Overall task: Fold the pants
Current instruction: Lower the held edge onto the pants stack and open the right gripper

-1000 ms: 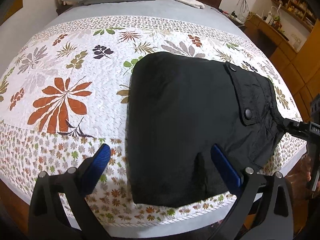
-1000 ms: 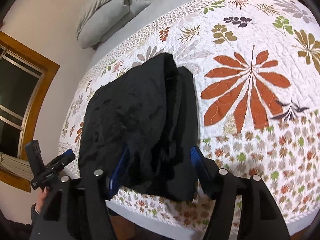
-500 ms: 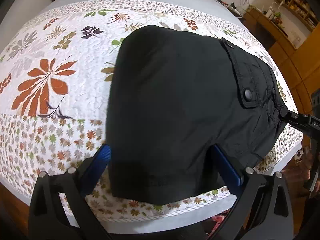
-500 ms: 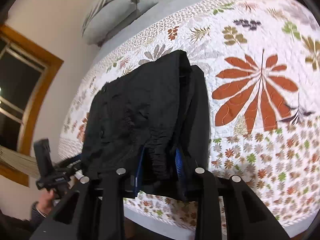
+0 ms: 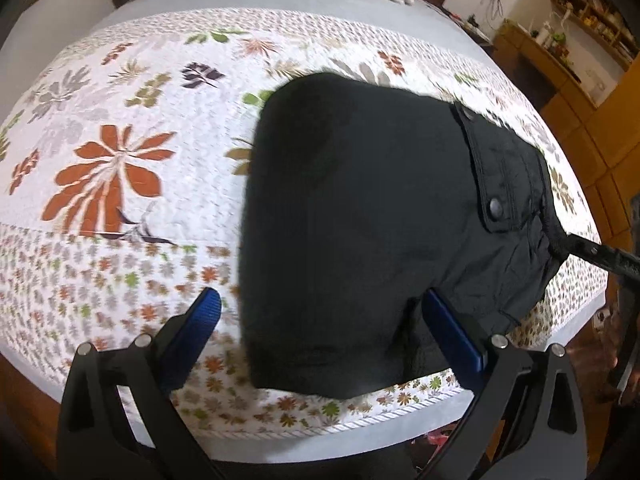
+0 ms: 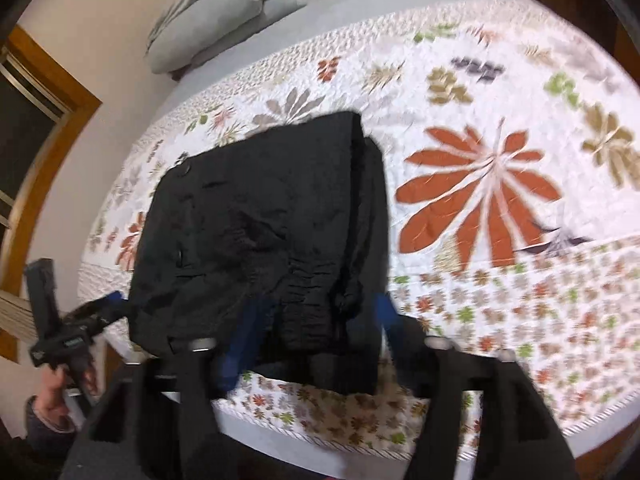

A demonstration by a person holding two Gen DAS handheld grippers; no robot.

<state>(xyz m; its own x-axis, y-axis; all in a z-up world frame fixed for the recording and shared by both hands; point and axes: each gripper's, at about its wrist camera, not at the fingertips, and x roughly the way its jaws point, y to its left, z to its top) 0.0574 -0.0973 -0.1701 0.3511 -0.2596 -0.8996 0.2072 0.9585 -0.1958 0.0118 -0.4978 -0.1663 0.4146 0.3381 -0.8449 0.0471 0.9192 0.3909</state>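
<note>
The black pants (image 5: pixel 360 216) lie folded into a compact block near the bed's front edge, with a buttoned pocket flap at the right; they also show in the right wrist view (image 6: pixel 260 232). My left gripper (image 5: pixel 320 324) is open, its blue pads either side of the fold's near-left part. My right gripper (image 6: pixel 316 320) is open, its jaws astride the gathered waistband end. The right gripper's tip also shows at the pants' right end in the left wrist view (image 5: pixel 576 246).
A white quilt with leaf prints (image 5: pixel 120 168) covers the bed. Grey pillows (image 6: pixel 216 4) and clothes lie at the head. Wooden cabinets (image 5: pixel 592 92) stand at the right, a window frame (image 6: pixel 36 168) at the left. The bed edge (image 5: pixel 340 436) runs just below the pants.
The right gripper, shut on the waistband half a second ago, has opened. The left gripper has drawn back a little and shifted left. The pants lie flat on the bed.
</note>
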